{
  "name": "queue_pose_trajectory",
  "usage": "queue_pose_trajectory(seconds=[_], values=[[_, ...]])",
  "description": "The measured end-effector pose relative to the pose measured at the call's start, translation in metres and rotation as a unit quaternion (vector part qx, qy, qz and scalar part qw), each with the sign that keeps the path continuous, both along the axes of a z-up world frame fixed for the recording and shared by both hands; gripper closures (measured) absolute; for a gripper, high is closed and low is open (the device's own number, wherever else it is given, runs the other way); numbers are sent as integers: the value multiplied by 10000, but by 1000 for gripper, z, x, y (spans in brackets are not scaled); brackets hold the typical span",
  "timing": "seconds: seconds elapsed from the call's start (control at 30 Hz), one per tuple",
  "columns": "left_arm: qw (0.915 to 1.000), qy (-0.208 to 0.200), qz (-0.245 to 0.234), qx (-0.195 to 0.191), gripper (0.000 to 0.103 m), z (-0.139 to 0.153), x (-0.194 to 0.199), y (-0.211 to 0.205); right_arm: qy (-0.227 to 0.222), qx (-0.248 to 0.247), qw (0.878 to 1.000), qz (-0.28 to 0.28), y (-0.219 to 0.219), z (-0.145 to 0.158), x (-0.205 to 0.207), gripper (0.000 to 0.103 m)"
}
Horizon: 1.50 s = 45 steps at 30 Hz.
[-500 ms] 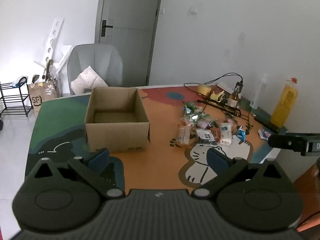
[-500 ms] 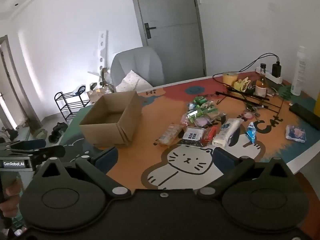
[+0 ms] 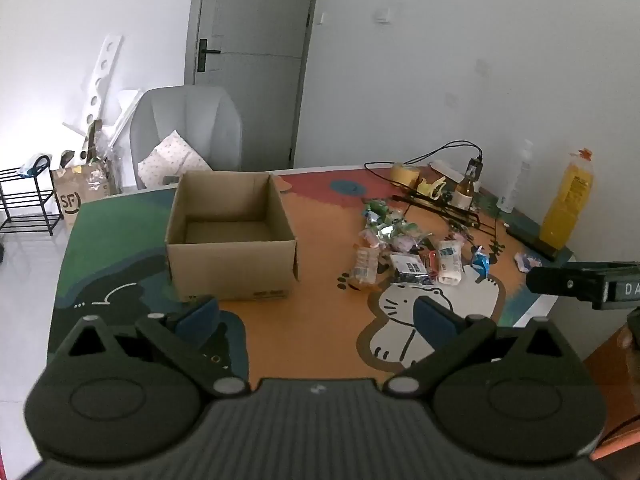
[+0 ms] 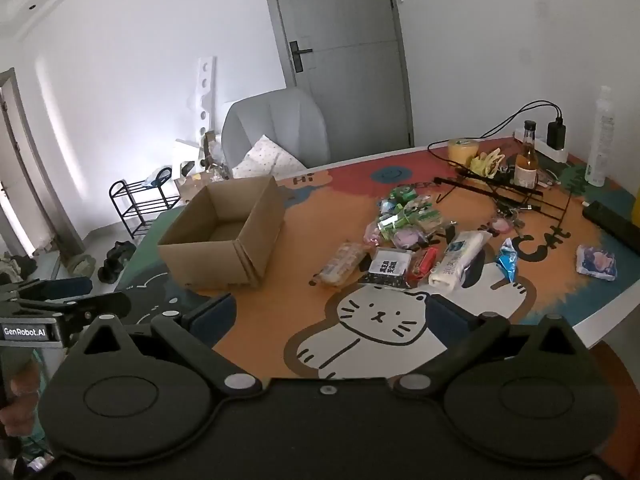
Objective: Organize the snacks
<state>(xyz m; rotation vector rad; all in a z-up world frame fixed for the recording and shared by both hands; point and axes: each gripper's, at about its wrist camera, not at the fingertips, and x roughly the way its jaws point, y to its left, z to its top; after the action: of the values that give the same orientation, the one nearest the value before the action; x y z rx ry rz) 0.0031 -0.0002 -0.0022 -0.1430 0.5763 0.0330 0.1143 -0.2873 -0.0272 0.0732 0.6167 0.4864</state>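
Both grippers are hovering over the near edge of the worktop point(image 3: 320, 320), tilted down toward it. Left gripper point(image 3: 316, 312): fingers are standing wide, nothing btwn them. Right gripper point(image 4: 332, 312): fingers are likewise standing wide, nothing held.

Cardboard box point(image 3: 230, 236) is sitting open-topped on the left part of the worktop; interior is showing bare cardboard. Snack pile point(image 4: 404, 240) is lying to the right of the box, well apart from it, above the cat print. Pile incl. a clear biscuit pack point(image 4: 344, 260), a black-and-white pouch point(image 4: 390, 266) and a white tube pack point(image 4: 460, 260), touching or overlapping. A blue wrapper point(image 4: 506, 258) is lying just beside the pile.
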Motion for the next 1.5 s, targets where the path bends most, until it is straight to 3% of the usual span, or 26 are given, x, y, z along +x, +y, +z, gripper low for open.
queue_pose_trajectory(seconds=[1.5], values=[[10000,-24,11,3,0,0,-2,0,-95,1,10000,4,3,5,-3,0]])
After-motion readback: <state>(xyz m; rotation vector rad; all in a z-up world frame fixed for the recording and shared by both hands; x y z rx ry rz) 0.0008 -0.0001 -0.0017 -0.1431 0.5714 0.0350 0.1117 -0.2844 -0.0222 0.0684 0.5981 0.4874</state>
